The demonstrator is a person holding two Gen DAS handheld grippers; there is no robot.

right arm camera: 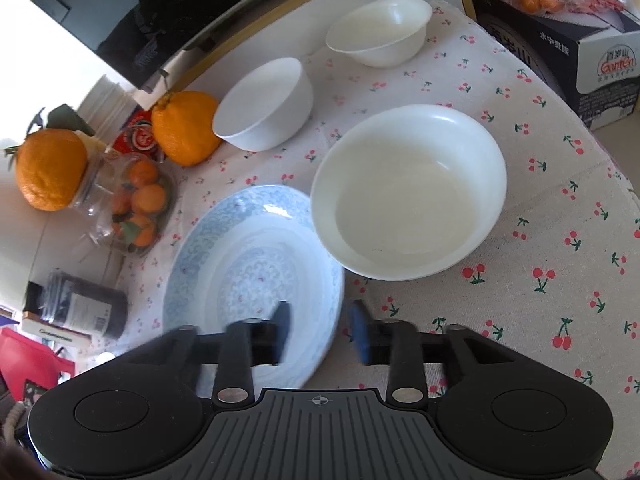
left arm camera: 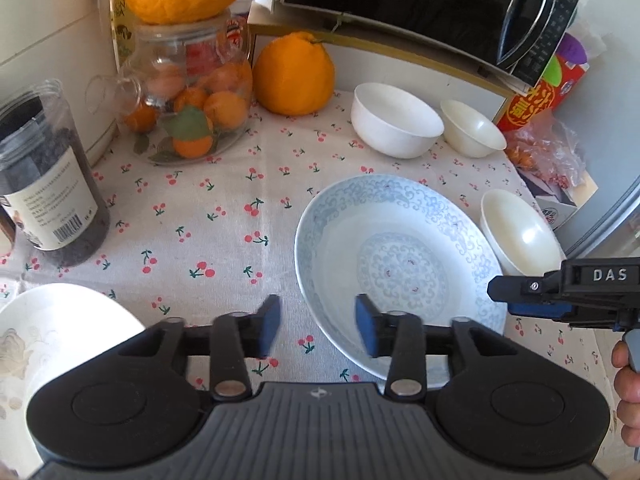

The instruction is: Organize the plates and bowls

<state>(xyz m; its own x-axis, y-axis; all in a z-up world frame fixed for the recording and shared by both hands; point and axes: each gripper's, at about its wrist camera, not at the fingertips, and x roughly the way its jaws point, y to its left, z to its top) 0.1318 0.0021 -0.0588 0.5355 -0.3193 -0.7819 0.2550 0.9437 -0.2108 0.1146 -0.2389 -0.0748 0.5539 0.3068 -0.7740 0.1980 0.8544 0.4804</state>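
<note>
A blue-patterned plate [left arm camera: 400, 264] lies on the cherry-print tablecloth; it also shows in the right wrist view [right arm camera: 244, 276]. My left gripper [left arm camera: 318, 326] is open, its jaws straddling the plate's near-left rim. My right gripper [right arm camera: 320, 330] is open, its jaws either side of the plate's right rim; it shows at the right edge of the left wrist view [left arm camera: 520, 296]. A cream bowl [right arm camera: 408, 192] stands beside the plate, also seen in the left wrist view [left arm camera: 520, 232]. A white bowl [left arm camera: 396, 120] and a smaller cream bowl [left arm camera: 472, 128] stand behind. A white plate [left arm camera: 48, 344] lies at lower left.
A glass jar of small oranges [left arm camera: 188, 96] with a big orange on top, a second big orange [left arm camera: 294, 74], a dark jar [left arm camera: 44, 184], a microwave [left arm camera: 420, 4] on a shelf, and boxes and bags [left arm camera: 548, 148] at right ring the cloth [left arm camera: 208, 216].
</note>
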